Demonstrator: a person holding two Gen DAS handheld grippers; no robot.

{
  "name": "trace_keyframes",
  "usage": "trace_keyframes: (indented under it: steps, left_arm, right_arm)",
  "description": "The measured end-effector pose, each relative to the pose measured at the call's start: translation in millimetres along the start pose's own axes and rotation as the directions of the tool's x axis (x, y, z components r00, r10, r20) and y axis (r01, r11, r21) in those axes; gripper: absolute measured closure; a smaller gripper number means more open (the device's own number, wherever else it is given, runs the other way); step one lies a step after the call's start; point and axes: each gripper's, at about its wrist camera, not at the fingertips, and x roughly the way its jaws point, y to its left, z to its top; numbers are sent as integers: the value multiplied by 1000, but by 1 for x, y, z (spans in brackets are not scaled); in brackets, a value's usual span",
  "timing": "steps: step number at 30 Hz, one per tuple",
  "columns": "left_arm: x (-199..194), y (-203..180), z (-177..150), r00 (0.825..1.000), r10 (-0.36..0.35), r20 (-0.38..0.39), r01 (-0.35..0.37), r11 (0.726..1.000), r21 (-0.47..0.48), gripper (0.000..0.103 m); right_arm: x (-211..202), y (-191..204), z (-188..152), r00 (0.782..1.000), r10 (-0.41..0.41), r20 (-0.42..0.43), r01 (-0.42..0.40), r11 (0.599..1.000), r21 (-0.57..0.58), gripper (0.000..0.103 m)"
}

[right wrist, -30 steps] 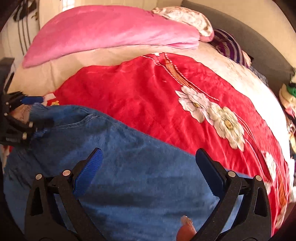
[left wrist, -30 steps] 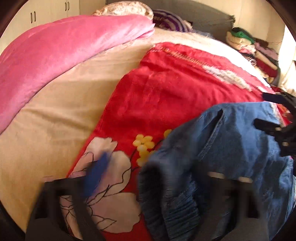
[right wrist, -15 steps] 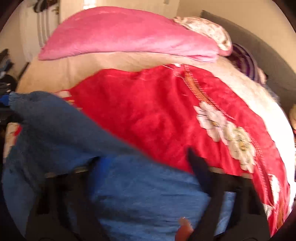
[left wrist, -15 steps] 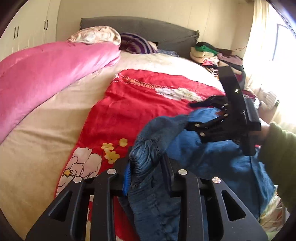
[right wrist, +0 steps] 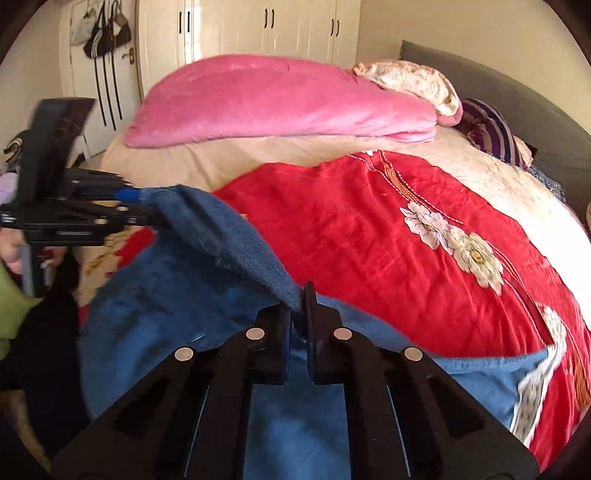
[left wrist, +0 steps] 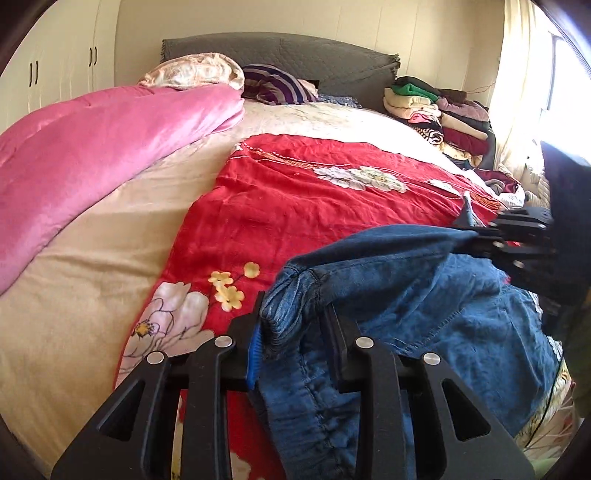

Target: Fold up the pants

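Observation:
Blue denim pants [left wrist: 424, 295] lie bunched on a red flowered bedspread [left wrist: 314, 206] at the near end of the bed. My left gripper [left wrist: 291, 332] is shut on the thick elastic waistband corner, lifted off the bed. The right gripper [left wrist: 476, 236] shows at the right edge of the left wrist view, pinching the far end of the same raised edge. In the right wrist view my right gripper [right wrist: 300, 306] is shut on a thin fold of the pants [right wrist: 177, 295], and the left gripper [right wrist: 136, 206] holds the other corner at the left. The denim edge hangs stretched between them.
A rolled pink quilt [left wrist: 92, 155] lies along the bed's left side, with pillows [left wrist: 277, 88] at the grey headboard. A pile of folded clothes [left wrist: 436, 110] sits at the far right corner. White wardrobe doors [right wrist: 258, 26] stand behind. A green sleeve [right wrist: 14, 314] shows at the left.
Both grippers closed on the pants' edge and lifted it off the bedspread. The right gripper went from wide open over the denim to shut on a fold.

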Motion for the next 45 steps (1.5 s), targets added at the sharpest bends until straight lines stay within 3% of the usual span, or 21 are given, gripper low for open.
trace_keyframes:
  steps: [11, 15, 22, 26, 27, 34, 36, 40, 44, 45]
  left_arm:
    - [-42, -21, -44, 998, -58, 10, 58, 998, -1, 74]
    - [-49, -29, -66, 997, -73, -30, 73, 997, 4, 74]
    - [-62, -33, -91, 994, -65, -83, 66, 998, 14, 70]
    - [-60, -20, -100, 990, -27, -139, 22, 999, -38, 51]
    - [-64, -15, -103, 989, -22, -146, 14, 998, -53, 50]
    - [-106, 1, -105, 995, 25, -97, -36, 993, -110, 51]
    - [-112, -13, -97, 998, 1, -66, -7, 997, -82, 52]
    - [-91, -52, -87, 993, -90, -70, 90, 996, 6, 60]
    - [-38, -57, -102, 977, -37, -211, 45, 998, 36, 64]
    - [-30, -53, -107, 972, -45, -229, 51, 998, 21, 65]
  right_arm:
    - [-70, 58, -61, 996, 65, 57, -69, 995, 72, 101]
    - [-81, 75, -86, 995, 90, 48, -95, 990, 107, 101]
    - [-86, 109, -118, 991, 134, 13, -135, 986, 102, 101]
    - [-73, 124, -127, 993, 107, -50, -105, 993, 50, 101]
    - [-70, 127, -128, 992, 111, -60, -108, 993, 42, 101]
    - [-58, 136, -137, 986, 140, -86, -137, 990, 42, 101]
    - [-52, 141, -140, 984, 147, -100, -145, 989, 33, 101]
    - [-44, 141, -144, 979, 156, -128, -148, 987, 64, 97]
    - [-63, 135, -141, 975, 203, -90, -194, 976, 102, 90]
    - [-75, 131, -138, 973, 224, -46, -217, 968, 123, 81]
